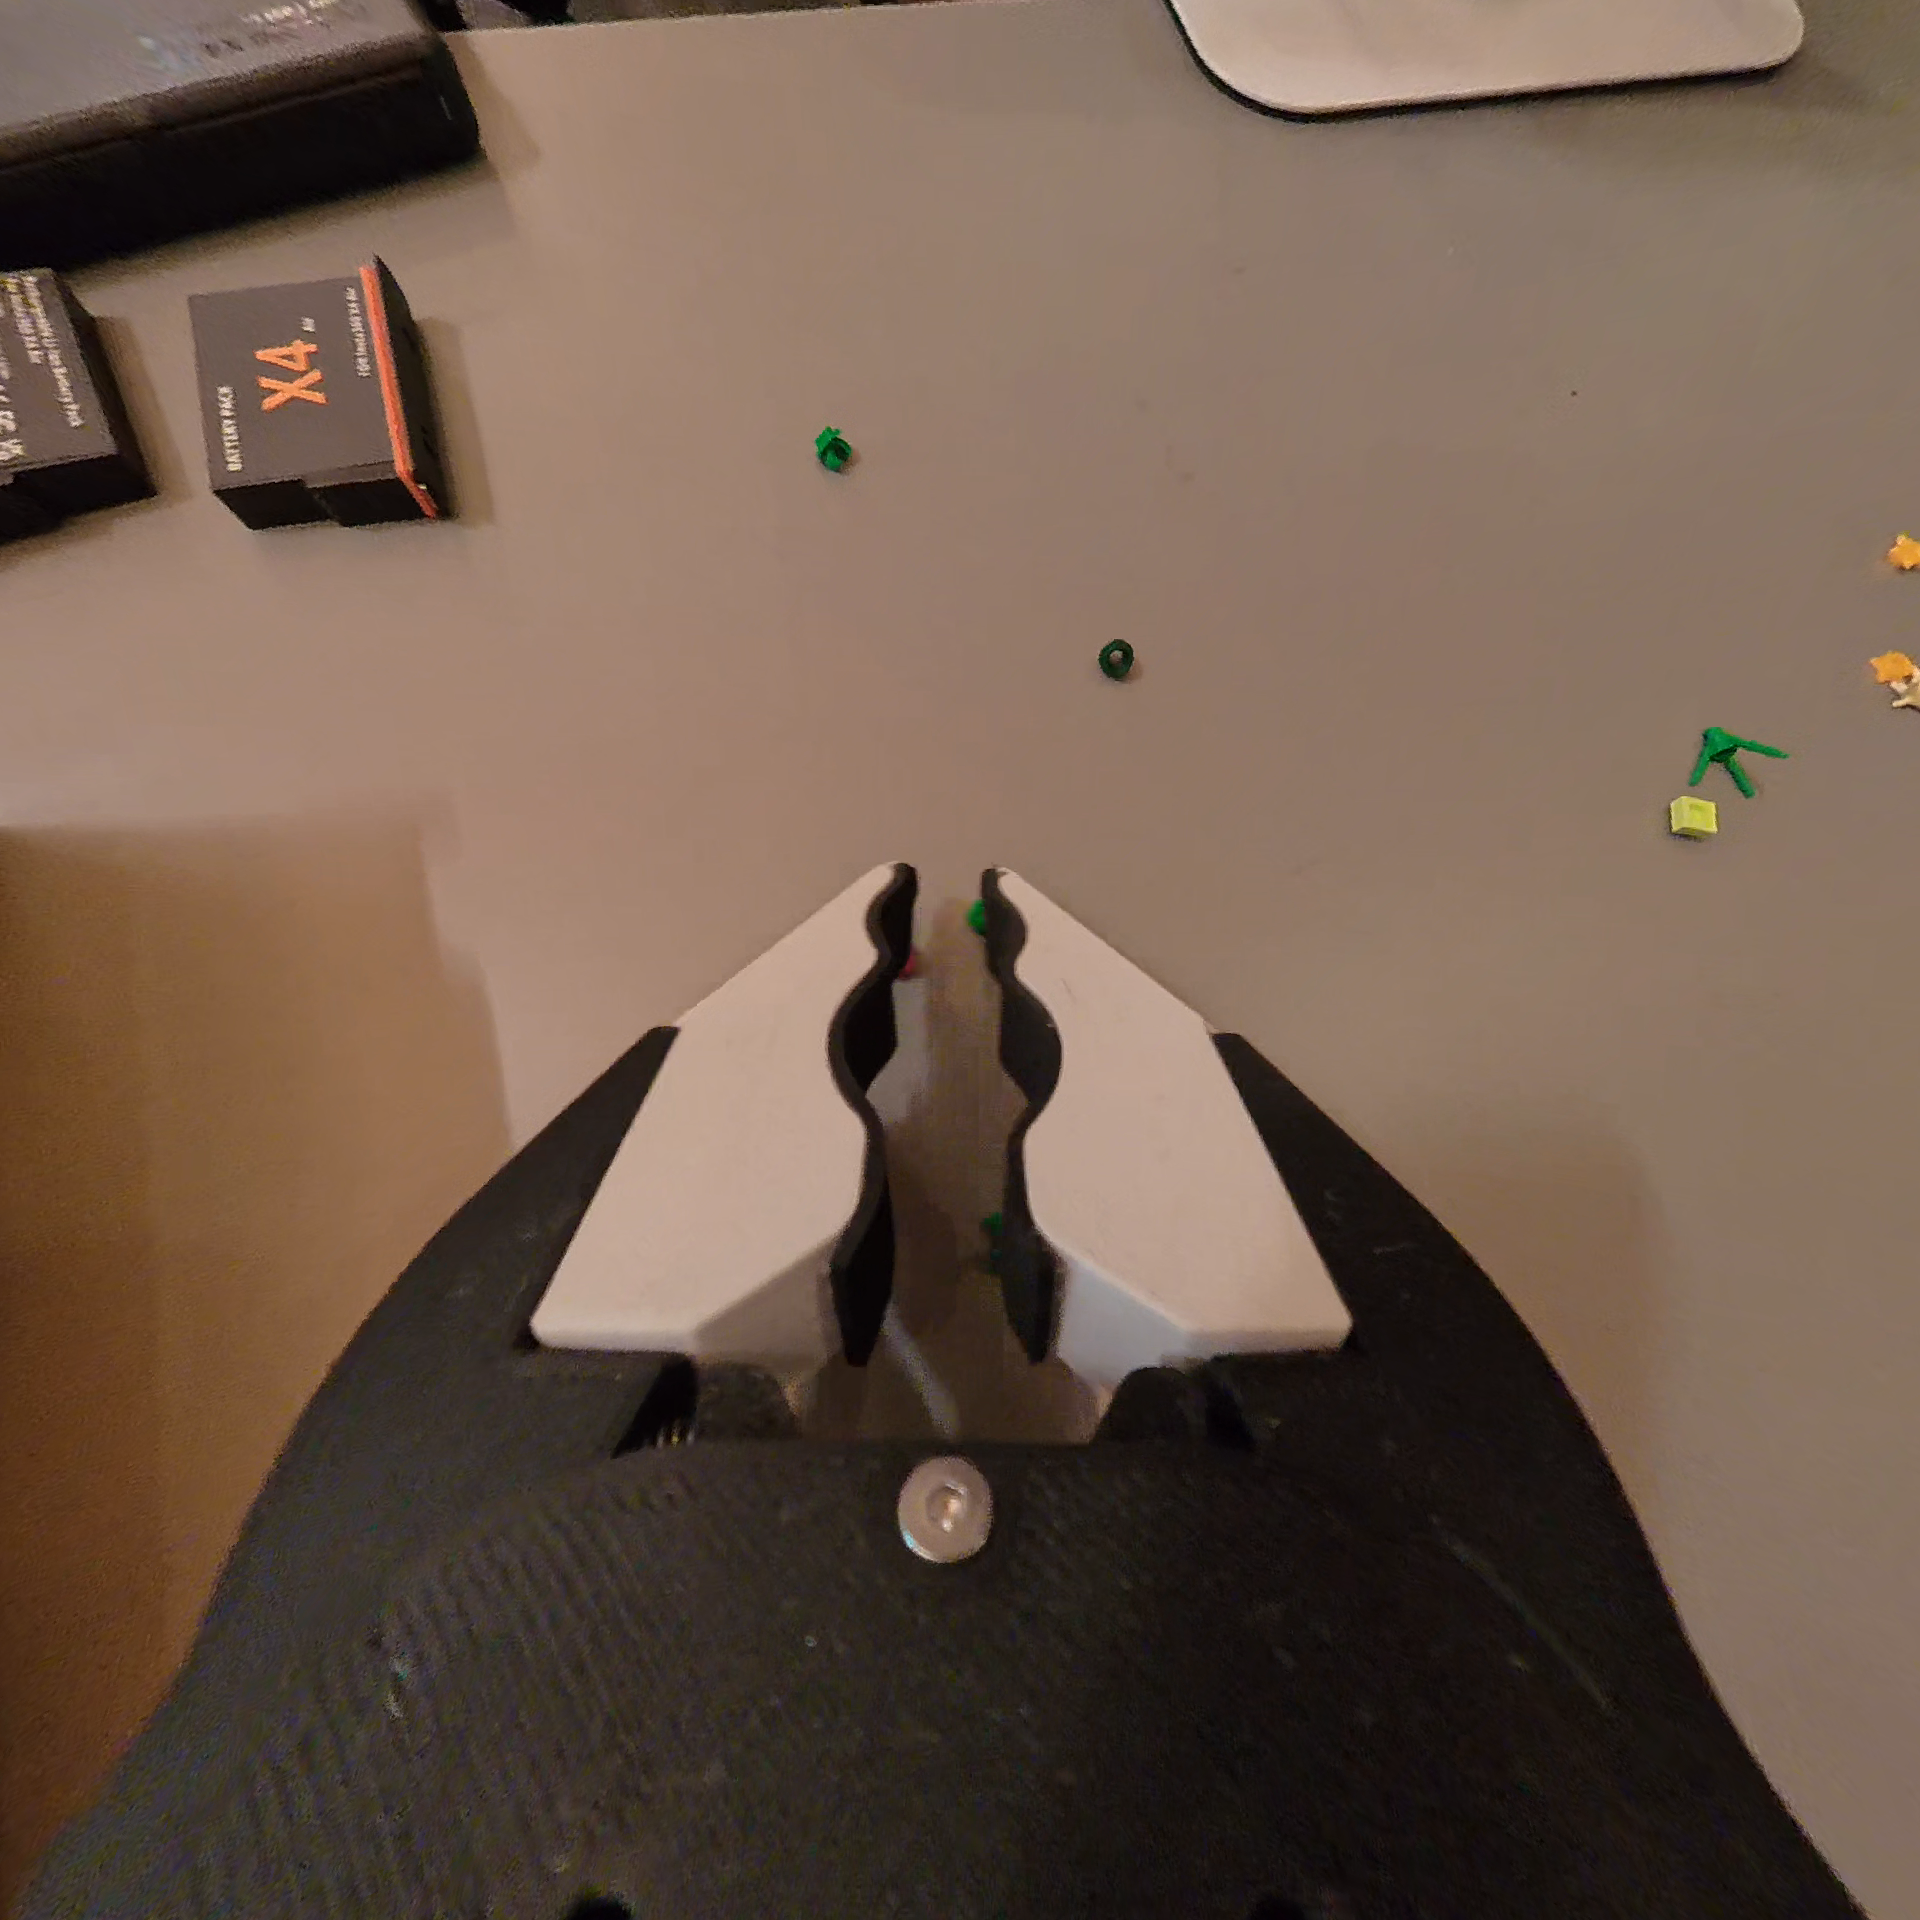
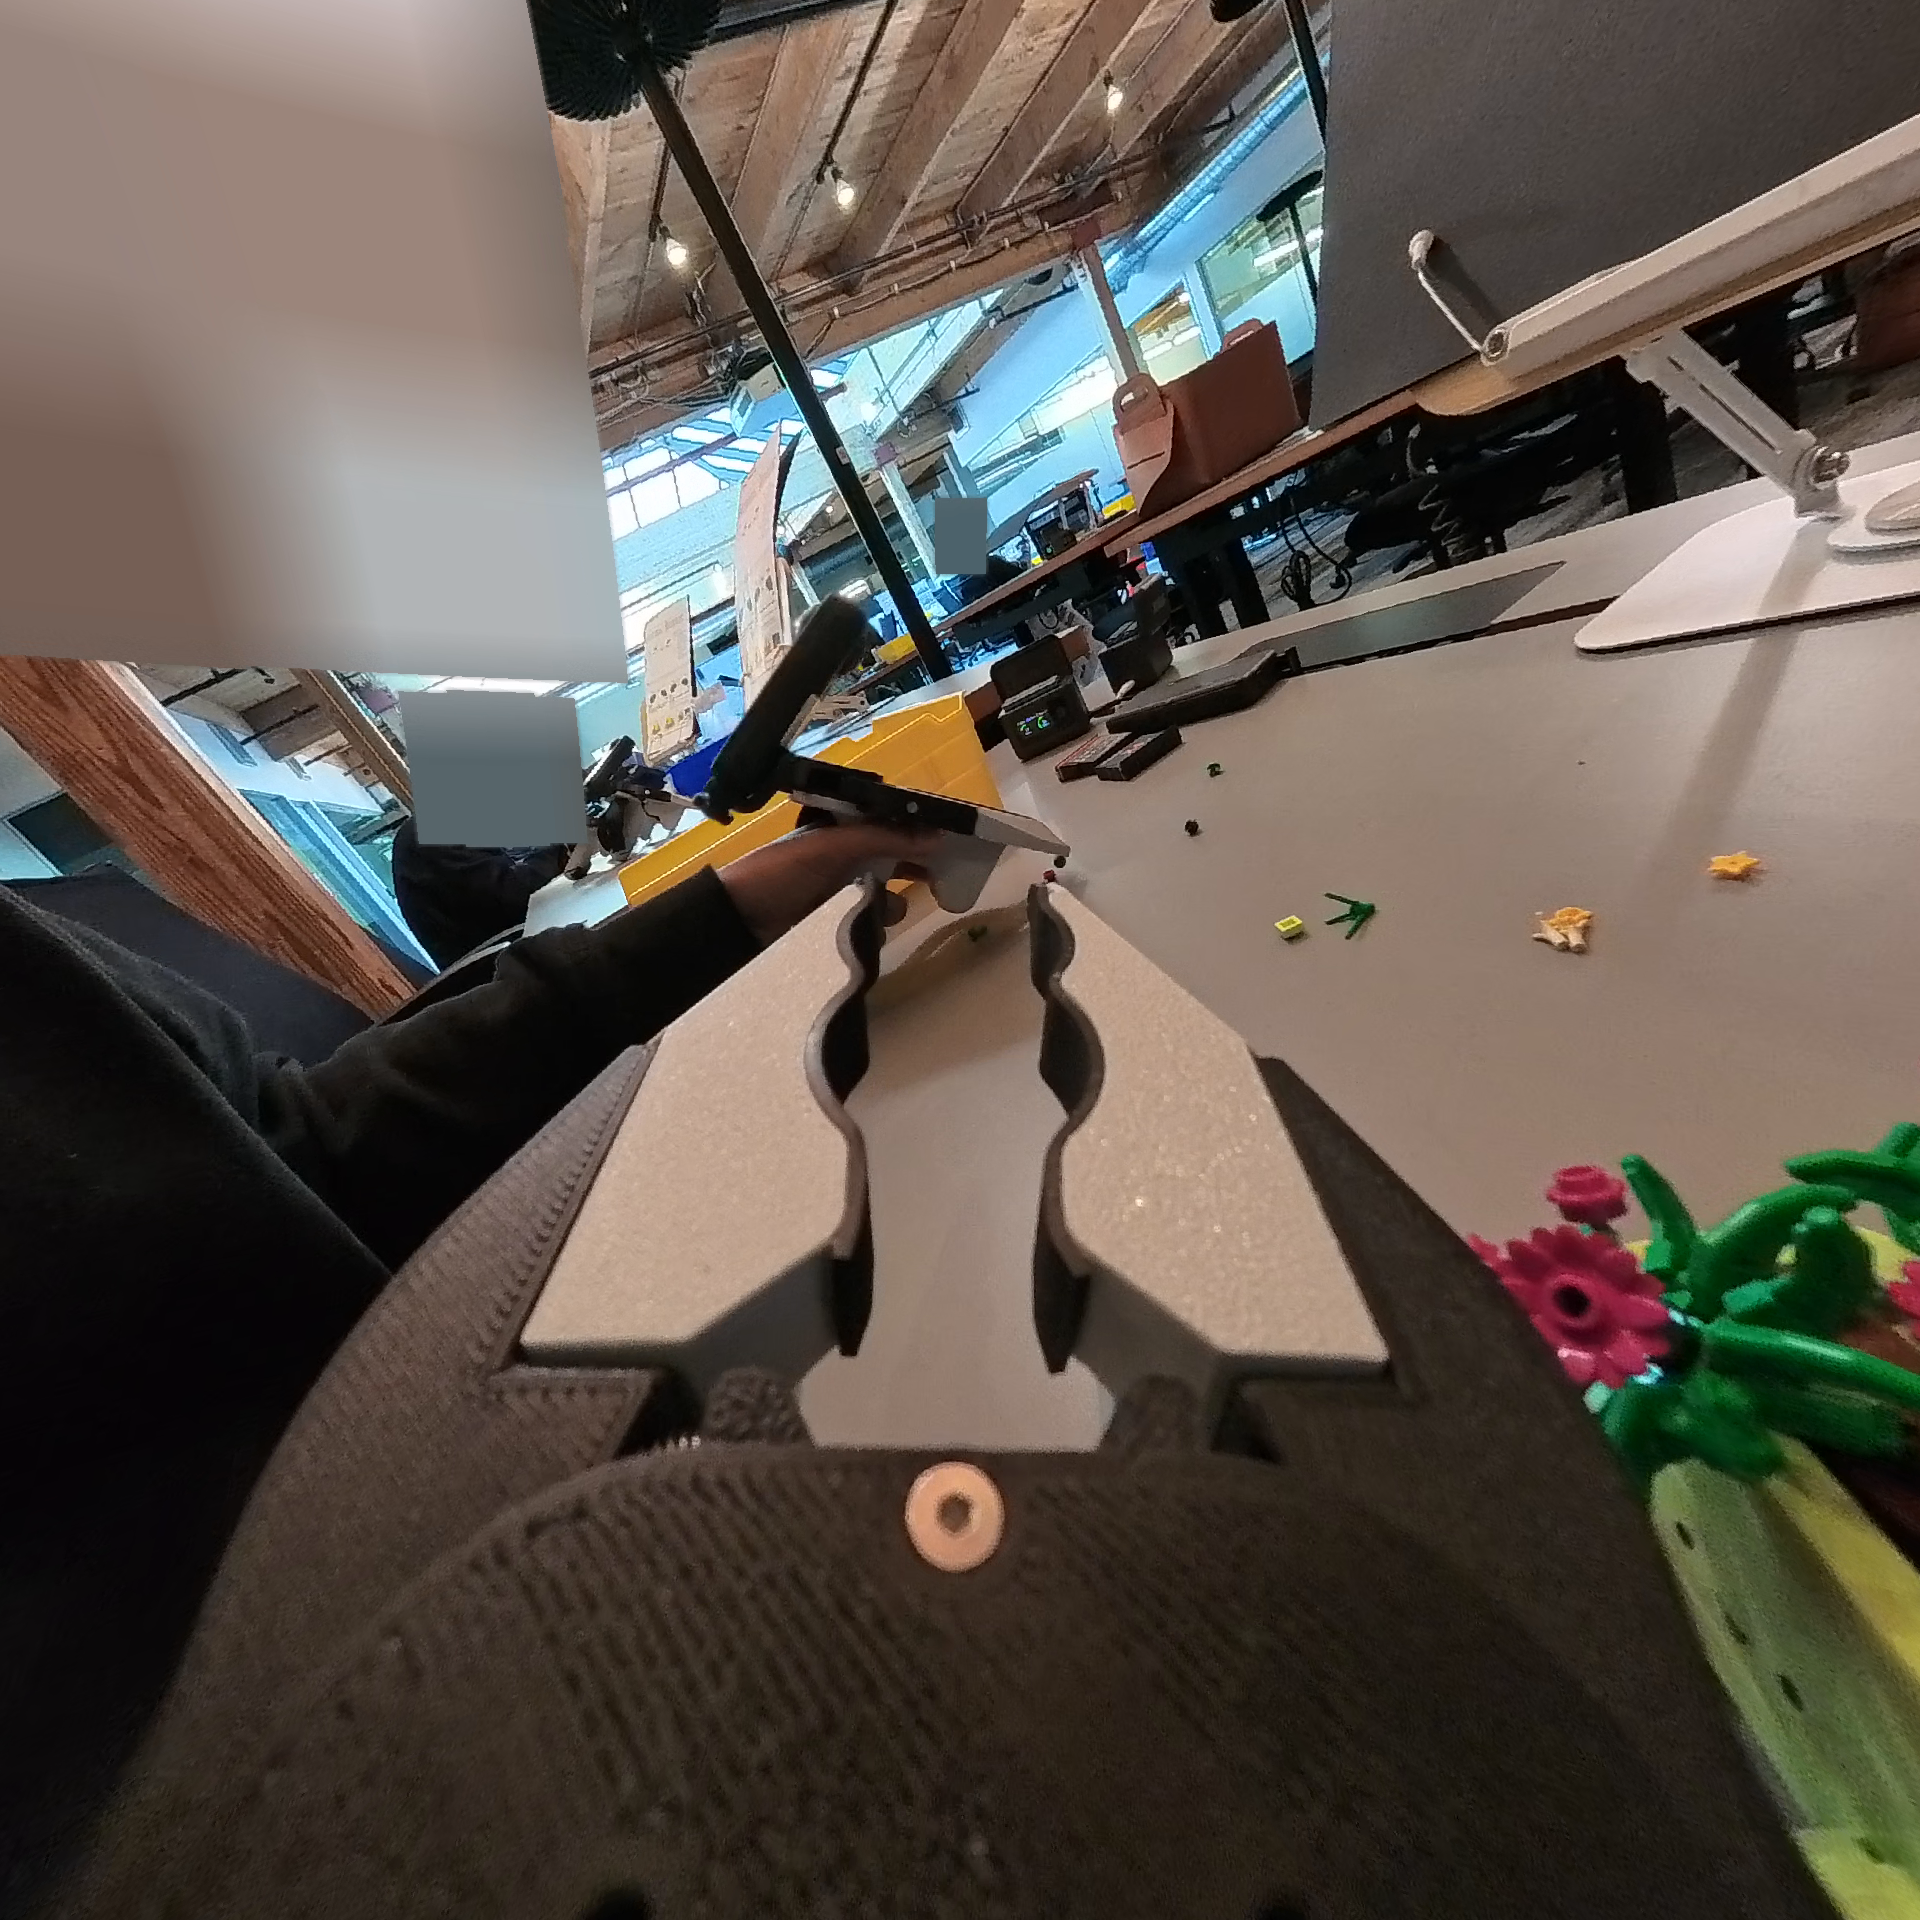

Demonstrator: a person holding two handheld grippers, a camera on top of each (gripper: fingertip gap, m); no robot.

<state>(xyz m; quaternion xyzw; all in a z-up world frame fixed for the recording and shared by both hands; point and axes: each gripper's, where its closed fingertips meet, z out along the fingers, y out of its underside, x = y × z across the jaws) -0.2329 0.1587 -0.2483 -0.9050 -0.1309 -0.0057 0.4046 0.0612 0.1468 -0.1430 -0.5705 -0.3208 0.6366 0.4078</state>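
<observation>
My left gripper [image 1: 948, 878] hovers low over the grey table [image 1: 1351, 416] with its jaws a little apart. A tiny green piece [image 1: 977, 916] sits against the right pad near the tip, and a tiny red piece [image 1: 910, 966] shows by the left pad; the pads do not press together on either. In the right wrist view the left gripper [image 2: 935, 821] is held by a hand, with a dark piece [image 2: 1059, 861] at its tip and the red piece [image 2: 1049, 878] just below. My right gripper [image 2: 951, 899] is open and empty, pointing at the left one.
Two small green pieces [image 1: 832, 449] [image 1: 1116, 660], a green leaf piece [image 1: 1730, 758], a lime tile [image 1: 1691, 817] and orange bits [image 1: 1893, 670] lie on the table. Black batteries [image 1: 312, 400] are at the left, a toy flower bunch [image 2: 1579, 1299] at my right and a yellow bin [image 2: 894, 748] behind. Some 30 cm of space lies between my two pairs of fingers.
</observation>
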